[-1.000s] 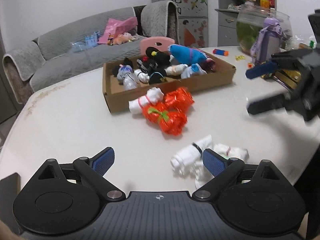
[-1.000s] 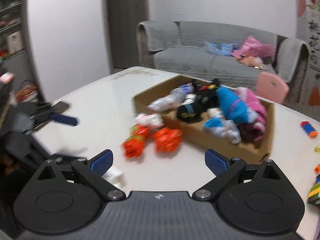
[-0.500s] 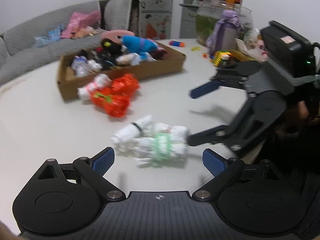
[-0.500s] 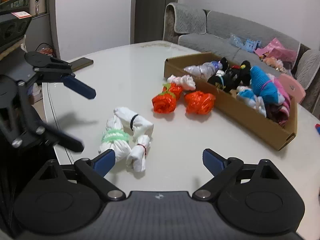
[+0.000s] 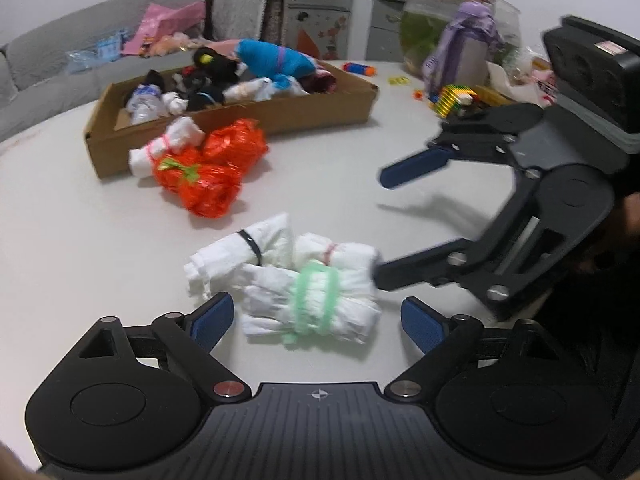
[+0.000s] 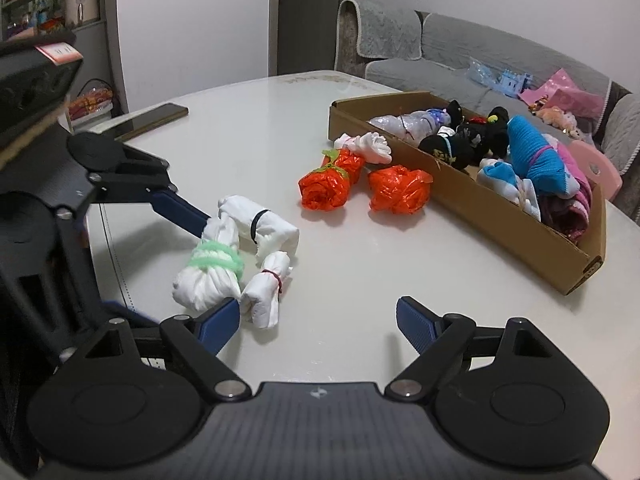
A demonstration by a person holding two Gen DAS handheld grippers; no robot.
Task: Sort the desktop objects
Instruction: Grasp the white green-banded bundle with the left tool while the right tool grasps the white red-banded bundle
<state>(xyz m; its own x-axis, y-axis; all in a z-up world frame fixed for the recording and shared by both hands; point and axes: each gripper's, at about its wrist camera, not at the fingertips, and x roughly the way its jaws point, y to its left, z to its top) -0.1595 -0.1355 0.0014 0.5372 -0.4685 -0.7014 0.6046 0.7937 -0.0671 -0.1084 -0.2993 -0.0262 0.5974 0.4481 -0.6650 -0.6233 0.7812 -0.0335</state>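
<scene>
Three white cloth bundles lie together near the table's front edge: one with a green band (image 5: 316, 300) (image 6: 212, 264), one with a black band (image 5: 248, 248) (image 6: 264, 232), one with a red band (image 5: 340, 252) (image 6: 266, 292). My left gripper (image 5: 316, 318) (image 6: 164, 266) straddles the green-banded bundle, its jaws closing, pads off the cloth. My right gripper (image 6: 318, 320) (image 5: 382, 226) faces it, jaws also closing; its left finger (image 6: 220, 320) rests by the red-banded bundle. Two orange bundles (image 5: 216, 172) and a white one (image 5: 168, 144) lie before the cardboard box (image 5: 320, 112) (image 6: 500, 216).
The box holds several rolled socks and cloths. A phone (image 6: 154, 116) lies at the table's far left edge. A glass bowl (image 5: 432, 28), a purple bottle (image 5: 460, 52) and coloured blocks (image 5: 452, 96) stand at the back right. A pink chair back (image 6: 596, 172) shows behind the box.
Both grippers have sunk toward the white bundles. The left view swung so the green-banded bundle now sits between its fingers. Both pairs of jaws have narrowed a little.
</scene>
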